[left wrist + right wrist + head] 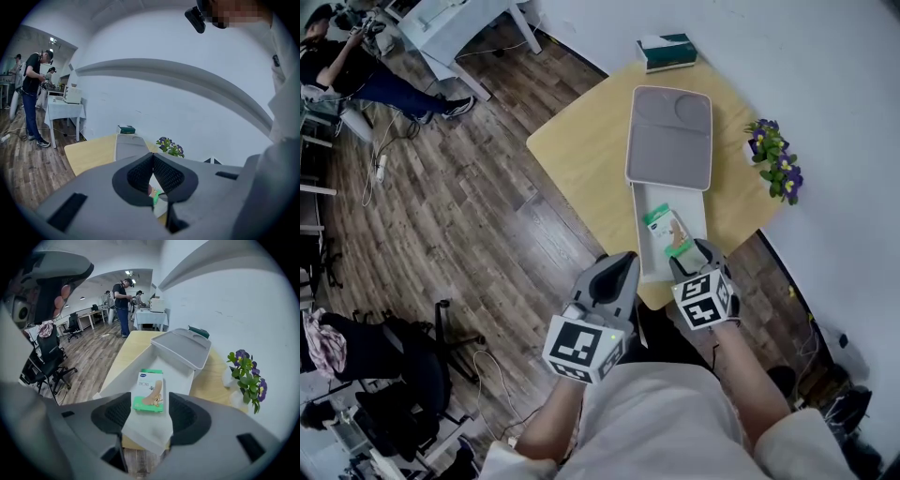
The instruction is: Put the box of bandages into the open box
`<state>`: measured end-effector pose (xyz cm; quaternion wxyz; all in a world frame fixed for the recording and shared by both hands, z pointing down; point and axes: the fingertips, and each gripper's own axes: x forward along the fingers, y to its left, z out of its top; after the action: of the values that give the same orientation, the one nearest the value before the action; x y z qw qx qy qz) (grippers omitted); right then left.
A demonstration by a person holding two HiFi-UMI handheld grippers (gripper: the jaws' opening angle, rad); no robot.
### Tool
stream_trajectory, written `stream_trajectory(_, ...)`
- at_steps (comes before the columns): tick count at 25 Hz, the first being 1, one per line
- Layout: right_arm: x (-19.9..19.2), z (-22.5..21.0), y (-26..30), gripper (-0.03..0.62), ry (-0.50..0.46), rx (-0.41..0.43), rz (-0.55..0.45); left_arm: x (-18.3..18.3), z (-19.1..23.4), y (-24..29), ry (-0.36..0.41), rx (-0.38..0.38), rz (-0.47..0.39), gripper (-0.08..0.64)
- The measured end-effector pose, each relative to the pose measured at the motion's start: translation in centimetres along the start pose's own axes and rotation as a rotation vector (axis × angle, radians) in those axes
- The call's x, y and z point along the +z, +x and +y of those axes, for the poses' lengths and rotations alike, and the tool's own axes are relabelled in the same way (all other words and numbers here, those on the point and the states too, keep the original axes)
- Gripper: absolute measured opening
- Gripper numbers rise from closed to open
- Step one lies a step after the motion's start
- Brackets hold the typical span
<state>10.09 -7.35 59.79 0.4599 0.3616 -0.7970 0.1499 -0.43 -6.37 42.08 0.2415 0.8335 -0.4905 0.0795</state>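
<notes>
The bandage box (667,231), green and white with a foot pictured on it, lies flat inside the open white box (645,253) at the near edge of the yellow table (581,150). The grey lid (669,137) leans up from the box's far end. My right gripper (150,414) hovers above the box, open, with the bandage box (149,391) seen lying below between the pads and apart from them. In the head view the right gripper (696,253) is over the box's near end. My left gripper (622,265) is off the table's near corner, shut with nothing in it (153,157).
A green tissue box (667,52) sits at the table's far edge and a pot of purple flowers (776,157) at its right, by the white wall. Wooden floor lies to the left, with an office chair (412,361) and a person (342,66) by a white desk.
</notes>
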Motion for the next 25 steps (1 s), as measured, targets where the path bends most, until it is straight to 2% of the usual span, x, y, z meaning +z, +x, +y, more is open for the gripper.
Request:
stream_trajectory(14,0.9,-0.4,-5.0,0.186,0.035,0.003,-0.133,1.8,-3.3,-2.2,0.045,0.040,-0.062,0.003)
stream_trajectory(25,3.9,-1.4,-10.2,0.135,0.082,-0.012,-0.280,3.0,-4.2,-3.6,0.065,0.071,-0.112,0.003)
